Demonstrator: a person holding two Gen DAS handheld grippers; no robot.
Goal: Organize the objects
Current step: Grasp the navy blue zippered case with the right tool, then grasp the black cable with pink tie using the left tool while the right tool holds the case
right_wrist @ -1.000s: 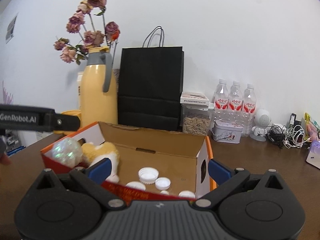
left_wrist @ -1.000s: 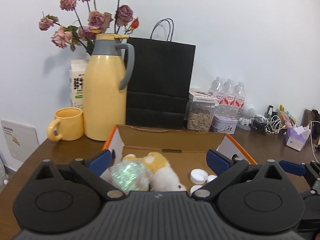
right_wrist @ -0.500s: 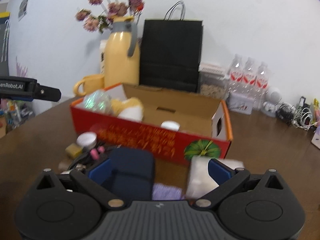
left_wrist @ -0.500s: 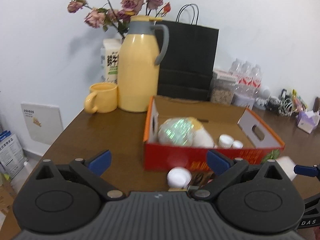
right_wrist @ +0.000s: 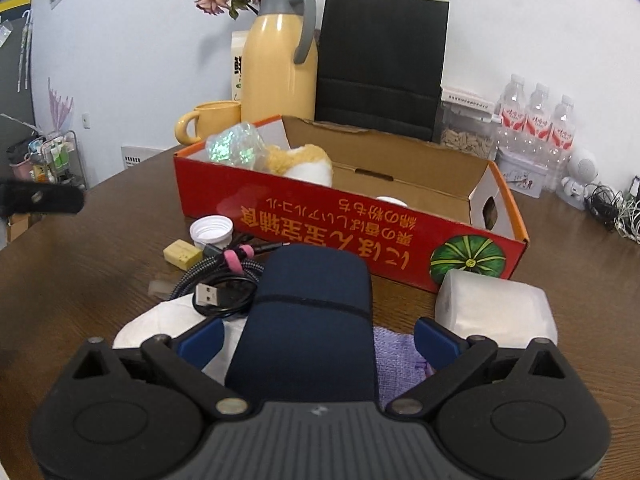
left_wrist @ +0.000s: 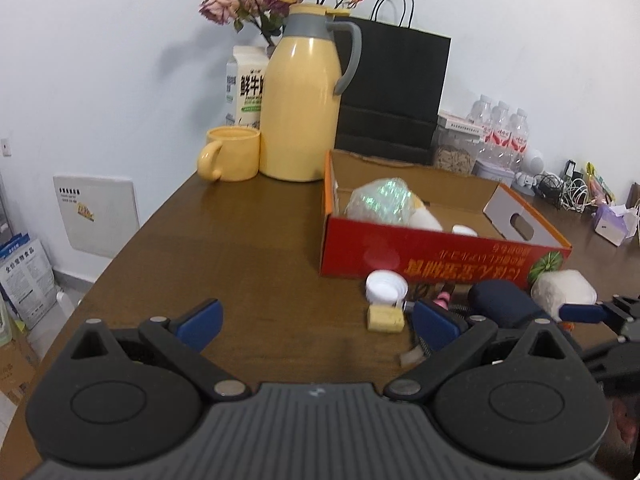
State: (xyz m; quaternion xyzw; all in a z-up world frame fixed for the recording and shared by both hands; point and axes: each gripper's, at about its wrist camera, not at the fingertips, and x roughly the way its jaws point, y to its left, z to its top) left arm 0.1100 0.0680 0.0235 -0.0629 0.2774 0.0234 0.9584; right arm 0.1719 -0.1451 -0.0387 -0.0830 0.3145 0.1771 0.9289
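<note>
Right gripper stood wide with its jaws closing; the navy pouch lay between the pads, not visibly pressed yet. Left gripper was open and empty over bare counter, left of the pouch.

Around the pouch: a coiled cable with its USB plug just left of it, a white mask partly under it, purple cloth beneath its right side, and a tissue pack just right. A white cap and a yellow block sat beyond the cable. The red box stood directly behind the pouch, already holding a shiny ball, a plush toy and at least one cap.

Risks, as judged: the soft pouch may fold or slip if pinched only at its near end; closing pads may catch the mask or cloth and drag them along; lifting could snag the cable loop.

Against half a second earlier: the right wrist view sat closer over the pouch, which filled more of the gap. The left wrist view showed the box further right, with the pouch and tissue pack newly visible.
</note>
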